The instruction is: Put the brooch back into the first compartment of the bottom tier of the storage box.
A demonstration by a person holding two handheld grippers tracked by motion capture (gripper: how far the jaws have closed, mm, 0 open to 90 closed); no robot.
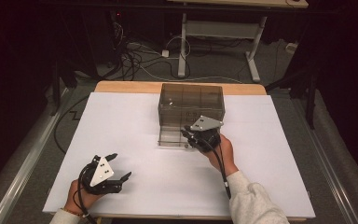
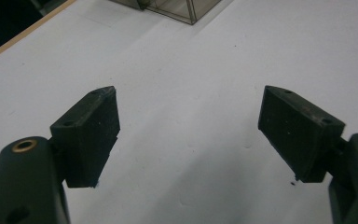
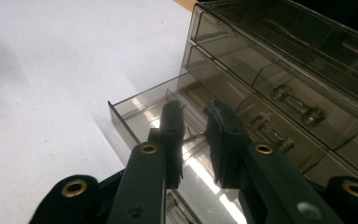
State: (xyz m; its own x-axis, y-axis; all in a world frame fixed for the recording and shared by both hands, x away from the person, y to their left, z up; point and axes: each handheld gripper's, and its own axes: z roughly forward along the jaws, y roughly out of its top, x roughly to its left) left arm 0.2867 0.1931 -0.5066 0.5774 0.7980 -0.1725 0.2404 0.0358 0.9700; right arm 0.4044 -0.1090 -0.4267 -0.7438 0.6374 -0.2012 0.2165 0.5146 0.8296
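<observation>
- Right tool (image 1: pixel 193 135) — jaws narrowed around the handle (image 3: pixel 193 136) of the bottom drawer (image 3: pixel 135 105), which stands pulled out of the smoky plastic drawer box (image 1: pixel 191 100) at the bench's (image 1: pixel 121 121) far middle.
- Left tool (image 1: pixel 121 167) — jaws wide, holding nothing, over bare bench near the front left.

The smoked drawer cabinet (image 1: pixel 191 103) stands at the table's far middle, and its pulled-out bottom drawer (image 1: pixel 172 139) juts toward the person, blocking the way along its front. The right gripper (image 1: pixel 200 138) fills the drawer's right end. White tabletop (image 1: pixel 121 126) lies open left, right and near.
</observation>
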